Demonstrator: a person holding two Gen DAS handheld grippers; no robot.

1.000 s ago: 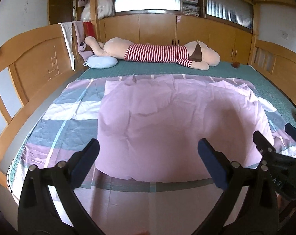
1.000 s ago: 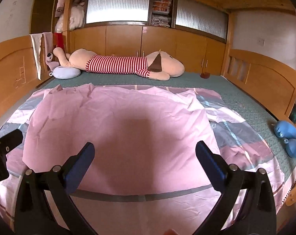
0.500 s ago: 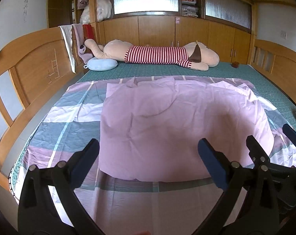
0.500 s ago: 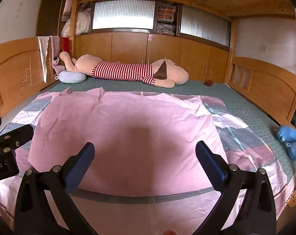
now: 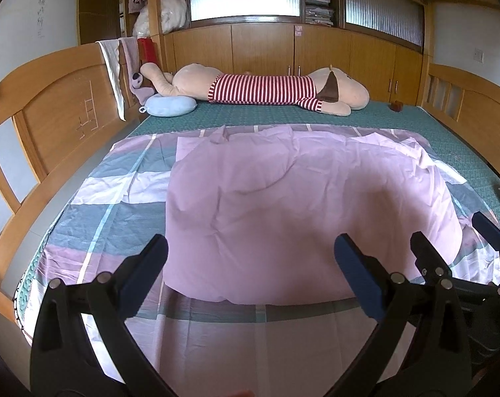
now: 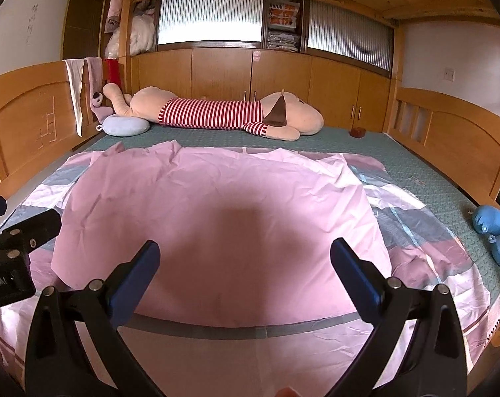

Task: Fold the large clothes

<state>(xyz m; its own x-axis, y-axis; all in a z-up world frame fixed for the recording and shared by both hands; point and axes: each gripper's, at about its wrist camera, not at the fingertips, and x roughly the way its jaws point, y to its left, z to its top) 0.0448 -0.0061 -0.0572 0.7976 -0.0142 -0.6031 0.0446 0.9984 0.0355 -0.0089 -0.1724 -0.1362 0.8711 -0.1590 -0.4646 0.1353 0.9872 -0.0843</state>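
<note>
A large pink sheet (image 5: 299, 205) lies folded over on a checked pink, grey and white spread (image 5: 111, 205) on the bed; it also shows in the right wrist view (image 6: 216, 225). Its near folded edge runs across just beyond both grippers. My left gripper (image 5: 250, 264) is open and empty, held above the near edge of the bed. My right gripper (image 6: 245, 264) is open and empty, side by side with the left; it shows at the right of the left wrist view (image 5: 455, 248).
A long plush toy in a striped shirt (image 5: 263, 89) and a blue cushion (image 5: 170, 106) lie at the far end of the bed. Wooden bed boards (image 5: 51, 115) stand left and right. A blue plush toy (image 6: 493, 231) lies at the right edge.
Both grippers have tilted up and drawn back a little, so more of the room shows. The pink sheet has not moved. Both stay open.
</note>
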